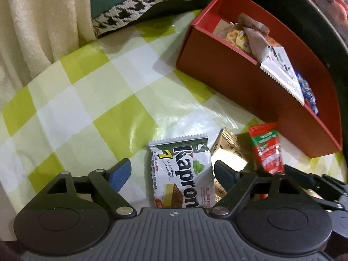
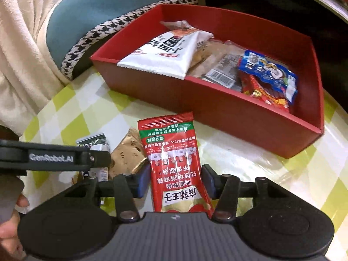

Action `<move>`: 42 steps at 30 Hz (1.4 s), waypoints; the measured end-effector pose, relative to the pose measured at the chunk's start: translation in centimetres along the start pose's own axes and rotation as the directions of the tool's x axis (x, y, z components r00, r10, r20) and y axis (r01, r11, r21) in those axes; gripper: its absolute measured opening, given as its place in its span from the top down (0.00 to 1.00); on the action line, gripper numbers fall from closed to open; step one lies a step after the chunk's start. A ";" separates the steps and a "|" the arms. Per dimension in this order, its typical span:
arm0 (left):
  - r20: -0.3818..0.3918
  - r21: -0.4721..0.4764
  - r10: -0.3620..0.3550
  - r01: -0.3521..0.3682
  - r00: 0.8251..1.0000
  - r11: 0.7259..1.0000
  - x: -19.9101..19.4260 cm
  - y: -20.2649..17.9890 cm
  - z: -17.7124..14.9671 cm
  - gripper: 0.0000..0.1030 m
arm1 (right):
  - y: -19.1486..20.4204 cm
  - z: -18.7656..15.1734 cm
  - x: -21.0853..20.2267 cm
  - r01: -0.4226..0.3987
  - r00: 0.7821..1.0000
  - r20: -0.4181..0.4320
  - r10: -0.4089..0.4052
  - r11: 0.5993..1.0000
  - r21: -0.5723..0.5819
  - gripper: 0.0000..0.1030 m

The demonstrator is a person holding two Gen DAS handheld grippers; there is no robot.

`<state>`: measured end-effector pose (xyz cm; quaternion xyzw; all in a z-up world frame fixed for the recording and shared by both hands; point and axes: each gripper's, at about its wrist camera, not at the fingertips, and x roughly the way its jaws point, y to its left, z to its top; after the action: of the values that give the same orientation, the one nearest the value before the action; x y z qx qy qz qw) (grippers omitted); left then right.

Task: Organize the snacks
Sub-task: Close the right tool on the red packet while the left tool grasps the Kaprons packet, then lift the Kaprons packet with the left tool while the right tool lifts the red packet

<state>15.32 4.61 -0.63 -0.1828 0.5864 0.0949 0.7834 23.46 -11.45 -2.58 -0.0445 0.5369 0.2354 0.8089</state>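
A white Kaproni wafer packet (image 1: 181, 174) lies on the checked tablecloth between the fingers of my left gripper (image 1: 171, 171), which is open with a gap on both sides. A red snack packet (image 2: 174, 165) lies between the fingers of my right gripper (image 2: 173, 182); the pads sit close at its sides and I cannot tell if they press it. It also shows in the left wrist view (image 1: 266, 150). A gold wrapper (image 2: 128, 154) lies between the two packets. The red box (image 2: 217, 108) ahead holds several snack packets.
A green-and-white checked tablecloth (image 1: 87, 113) covers the round table. A cushion with houndstooth trim (image 1: 152, 2) and a cream blanket (image 1: 39, 21) lie beyond the table's far edge. The left gripper's body (image 2: 54, 156) reaches in at the left of the right wrist view.
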 end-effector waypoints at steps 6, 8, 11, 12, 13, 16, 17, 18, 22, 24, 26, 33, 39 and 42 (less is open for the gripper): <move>0.018 0.050 0.037 -0.038 0.999 0.998 -0.3 -1.0 -0.6 0.35 | -0.1 -0.1 -0.4 0.031 0.999 0.011 -0.031 1.000 -0.003 0.48; 0.017 0.064 0.040 -0.041 0.999 0.997 -0.4 -1.1 -0.7 0.36 | 0.2 -0.1 -0.6 0.042 0.999 0.016 -0.042 0.999 -0.014 0.48; 0.027 0.095 0.051 -0.053 0.998 0.994 -0.7 -1.4 -1.1 0.36 | 0.5 -0.2 -0.8 0.059 0.998 0.022 -0.058 0.998 -0.027 0.48; 0.033 0.107 0.057 -0.060 0.998 0.992 -0.8 -1.5 -1.1 0.36 | 0.6 -0.3 -0.9 0.066 0.998 0.024 -0.065 0.997 -0.034 0.48; 0.039 0.116 0.063 -0.067 0.997 0.991 -0.9 -1.6 -1.2 0.36 | 0.7 -0.3 -1.0 0.070 0.997 0.027 -0.069 0.997 -0.039 0.48; 0.060 0.145 0.082 -0.090 0.995 0.985 -1.5 -2.3 -1.5 0.36 | 1.1 -0.4 -1.5 0.089 0.995 0.041 -0.087 0.995 -0.052 0.48; 0.065 0.150 0.086 -0.095 0.994 0.984 -1.8 -2.5 -1.6 0.36 | 1.2 -0.5 -1.7 0.101 0.994 0.046 -0.099 0.993 -0.061 0.48; 0.068 0.154 0.088 -0.097 0.994 0.983 -1.8 -2.5 -1.7 0.36 | 1.3 -0.5 -1.9 0.110 0.993 0.051 -0.107 0.992 -0.067 0.48; 0.096 0.175 0.102 -0.118 0.990 0.977 -2.1 -2.7 -1.8 0.36 | 1.7 -0.7 -2.5 0.139 0.988 0.074 -0.133 0.987 -0.085 0.50; 0.110 0.185 0.108 -0.127 0.988 0.975 -2.5 -2.9 -2.2 0.36 | 1.8 -0.7 -2.9 0.137 0.988 0.080 -0.130 0.987 -0.083 0.51; 0.110 0.187 0.104 -0.123 0.989 0.975 -2.6 -2.7 -2.2 0.37 | 1.9 -0.8 -3.1 0.140 0.987 0.085 -0.133 0.987 -0.083 0.52; 0.110 0.200 0.081 -0.102 0.991 0.974 -3.2 -3.1 -2.9 0.37 | 2.1 -1.6 -4.0 0.136 0.987 0.097 -0.129 0.988 -0.072 0.52; 0.135 0.213 0.068 -0.096 0.989 0.972 -4.1 -3.4 -3.3 0.37 | 2.3 -2.2 -5.4 0.139 0.984 0.119 -0.131 0.988 -0.061 0.52; 0.146 0.216 0.064 -0.095 0.987 0.972 -4.5 -3.5 -3.5 0.37 | 2.3 -2.5 -6.0 0.152 0.981 0.134 -0.143 0.987 -0.060 0.58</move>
<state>12.19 0.33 3.45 -0.0637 0.5446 0.0725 0.8331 18.49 -12.20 2.14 -0.0969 0.4700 0.1958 0.8552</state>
